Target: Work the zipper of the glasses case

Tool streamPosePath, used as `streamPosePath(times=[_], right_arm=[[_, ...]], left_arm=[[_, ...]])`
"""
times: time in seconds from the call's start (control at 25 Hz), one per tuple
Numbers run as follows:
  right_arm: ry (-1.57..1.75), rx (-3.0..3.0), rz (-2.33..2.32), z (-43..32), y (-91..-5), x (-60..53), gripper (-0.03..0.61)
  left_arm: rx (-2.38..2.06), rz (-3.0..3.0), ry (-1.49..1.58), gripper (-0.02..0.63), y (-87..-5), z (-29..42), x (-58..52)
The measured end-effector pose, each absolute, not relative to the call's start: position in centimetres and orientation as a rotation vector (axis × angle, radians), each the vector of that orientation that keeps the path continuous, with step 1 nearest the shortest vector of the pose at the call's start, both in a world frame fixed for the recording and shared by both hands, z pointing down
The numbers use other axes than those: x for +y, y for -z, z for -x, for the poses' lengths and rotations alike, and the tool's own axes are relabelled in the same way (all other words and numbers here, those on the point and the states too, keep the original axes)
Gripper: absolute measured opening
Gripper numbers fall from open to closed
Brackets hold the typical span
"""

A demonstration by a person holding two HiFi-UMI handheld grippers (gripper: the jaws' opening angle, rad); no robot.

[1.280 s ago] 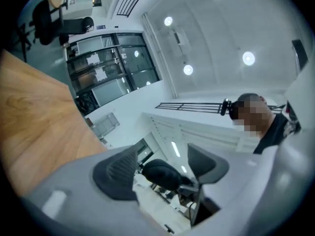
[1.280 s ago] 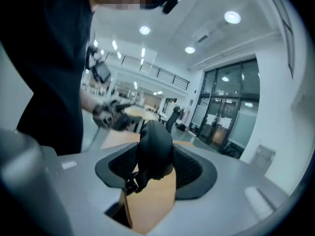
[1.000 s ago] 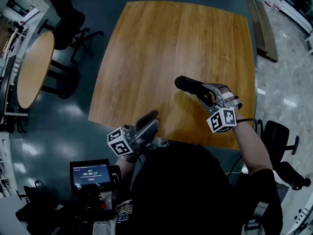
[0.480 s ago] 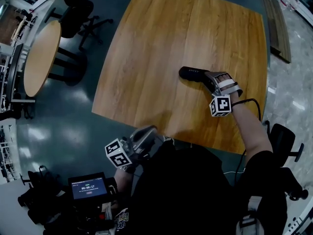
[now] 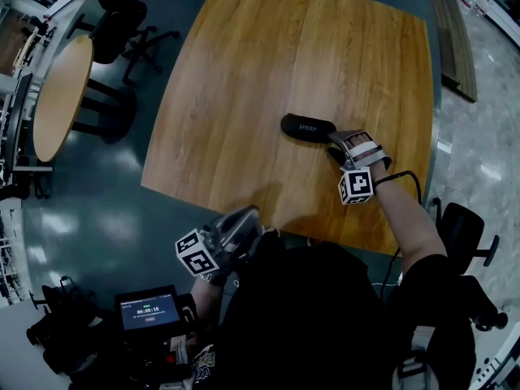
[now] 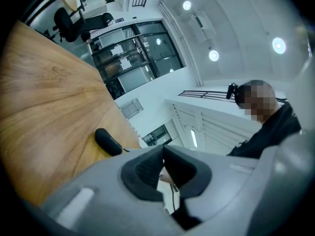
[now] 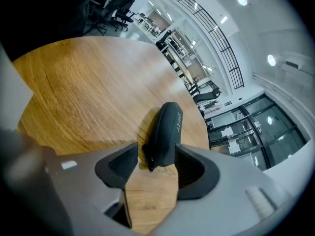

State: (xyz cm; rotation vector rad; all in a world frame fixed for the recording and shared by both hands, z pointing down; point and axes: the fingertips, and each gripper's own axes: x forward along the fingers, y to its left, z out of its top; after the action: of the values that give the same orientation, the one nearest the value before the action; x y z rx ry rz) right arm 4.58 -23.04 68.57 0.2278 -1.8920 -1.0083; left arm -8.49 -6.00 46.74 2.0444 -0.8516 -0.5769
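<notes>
right gripper view: your right tongs are clamped on the near end of the black glasses case, zipper pull hanging between the pads; the head view shows only tongs meeting case. case lies on the wooden counter, right of middle. left gripper view: left tongs pressed together, empty, by the counter's near edge, well apart from the case. round table and office chair off left.
</notes>
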Motion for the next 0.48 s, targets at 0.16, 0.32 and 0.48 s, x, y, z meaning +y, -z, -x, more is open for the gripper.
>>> streamPosePath(times=[0.16,0.32,0.48], right_arm=[[0.821,-2.066,-0.36,-5.7,-65.1,-21.4,0.01],[0.11,-2.493,-0.558,-7.3,-60.4,-19.0,0.003],[-0.818,-2.852,-0.617,-6.8,-53.3,-15.6,0.005]], left_arm=[[-0.891,-2.07,0.501,-0.002,-47.2,6.5,-6.8],[-0.955,-2.108,0.38,-0.002,-48.1,3.5,-6.9],[-1.049,-2.119,0.252,-0.002,-48.2,2.3,-6.9]])
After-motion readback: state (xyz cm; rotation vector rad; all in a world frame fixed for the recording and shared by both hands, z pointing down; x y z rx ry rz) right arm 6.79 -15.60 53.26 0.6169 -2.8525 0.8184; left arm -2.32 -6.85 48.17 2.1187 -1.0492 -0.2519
